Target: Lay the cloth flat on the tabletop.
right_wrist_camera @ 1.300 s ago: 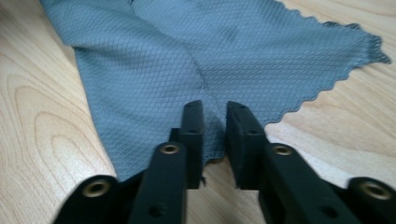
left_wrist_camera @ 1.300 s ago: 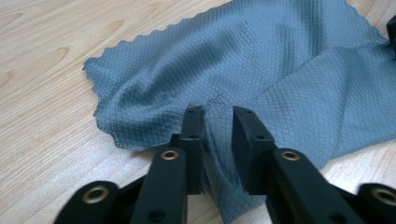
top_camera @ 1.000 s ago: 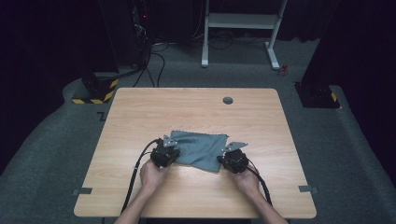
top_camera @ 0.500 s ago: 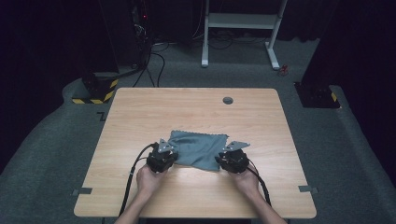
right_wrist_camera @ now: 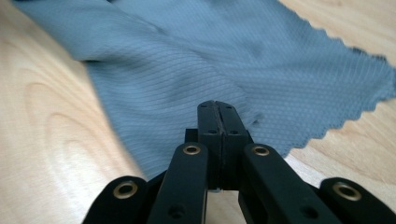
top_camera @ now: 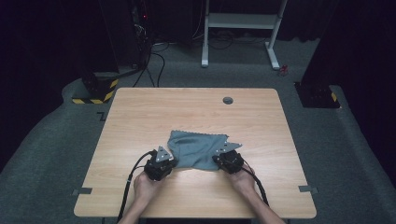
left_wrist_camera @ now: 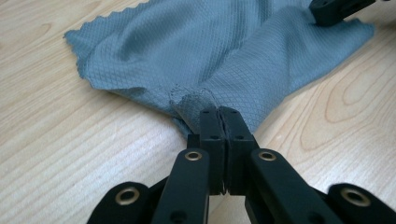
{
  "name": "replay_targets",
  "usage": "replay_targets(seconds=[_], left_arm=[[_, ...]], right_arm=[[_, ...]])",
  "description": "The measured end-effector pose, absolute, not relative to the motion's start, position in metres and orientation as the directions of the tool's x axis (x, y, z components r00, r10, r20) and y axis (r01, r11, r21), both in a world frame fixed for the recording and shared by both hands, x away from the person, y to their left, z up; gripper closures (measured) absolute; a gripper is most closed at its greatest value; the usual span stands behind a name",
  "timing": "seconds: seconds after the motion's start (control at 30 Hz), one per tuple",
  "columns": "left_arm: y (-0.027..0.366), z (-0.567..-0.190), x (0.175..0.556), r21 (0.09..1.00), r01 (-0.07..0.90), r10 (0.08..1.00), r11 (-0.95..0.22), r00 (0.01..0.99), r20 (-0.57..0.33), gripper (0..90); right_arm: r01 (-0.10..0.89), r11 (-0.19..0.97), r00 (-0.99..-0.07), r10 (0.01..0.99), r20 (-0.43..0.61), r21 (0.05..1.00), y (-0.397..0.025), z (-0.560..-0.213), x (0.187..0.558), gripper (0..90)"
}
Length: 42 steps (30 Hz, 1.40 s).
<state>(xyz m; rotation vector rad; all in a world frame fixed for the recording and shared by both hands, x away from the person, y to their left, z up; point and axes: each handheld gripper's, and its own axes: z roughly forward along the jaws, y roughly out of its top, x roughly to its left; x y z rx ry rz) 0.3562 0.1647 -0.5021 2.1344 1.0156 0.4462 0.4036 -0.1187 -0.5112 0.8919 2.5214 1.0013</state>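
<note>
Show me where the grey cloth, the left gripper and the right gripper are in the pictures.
grey cloth (top_camera: 196,148), high view, on the flat middle of the fabric.
left gripper (left_wrist_camera: 219,114), left gripper view, at the closed jaw tips pinching the cloth edge.
right gripper (right_wrist_camera: 216,108), right gripper view, at the closed jaw tips on the cloth.

Your left gripper (left_wrist_camera: 219,112) and right gripper (right_wrist_camera: 217,106) are black, with brass-coloured rivets, small screw holes, grey three-cornered top plates and trailing black cables; your forearms are unsleeved.
</note>
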Motion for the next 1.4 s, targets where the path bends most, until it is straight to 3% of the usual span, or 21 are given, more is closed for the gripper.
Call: replay_targets(seconds=[0.27,0.57,0.8,1.0,1.1,1.2,1.37,1.4], left_arm=[[0.169,-0.505,0.343,0.743,0.535,0.774,-0.402,0.632,-0.037,87.4],[0.171,-0.506,0.333,0.738,0.537,0.763,-0.410,0.645,-0.045,84.1],[0.169,-0.495,0.335,0.764,0.515,0.771,-0.390,0.636,-0.034,78.0],[0.166,-0.492,0.358,0.760,0.542,0.800,-0.358,0.598,-0.049,65.0],[0.164,-0.497,0.366,0.742,0.564,0.811,-0.361,0.584,-0.049,64.9],[0.163,-0.501,0.370,0.726,0.577,0.810,-0.374,0.585,-0.047,69.2],[0.164,-0.505,0.370,0.713,0.580,0.796,-0.394,0.603,-0.050,85.3],[0.164,-0.504,0.369,0.713,0.575,0.792,-0.401,0.609,-0.045,86.9]], right_arm=[[0.381,0.540,-0.810,0.586,-0.011,0.750,-0.124,-0.501,0.374,90.0],[0.355,0.570,-0.842,0.539,-0.012,0.742,-0.133,-0.510,0.345,89.8],[0.464,0.476,-0.750,0.659,0.047,0.747,-0.136,-0.504,0.377,72.9],[0.495,0.457,-0.707,0.707,0.037,0.739,-0.122,-0.502,0.403,64.4],[0.512,0.476,-0.702,0.711,0.030,0.716,-0.115,-0.507,0.413,62.3],[0.523,0.501,-0.704,0.710,0.017,0.690,-0.110,-0.513,0.419,65.7],[0.499,0.540,-0.732,0.682,-0.004,0.677,-0.110,-0.514,0.416,89.2],[0.494,0.548,-0.738,0.675,-0.008,0.675,-0.109,-0.513,0.415,90.0]])
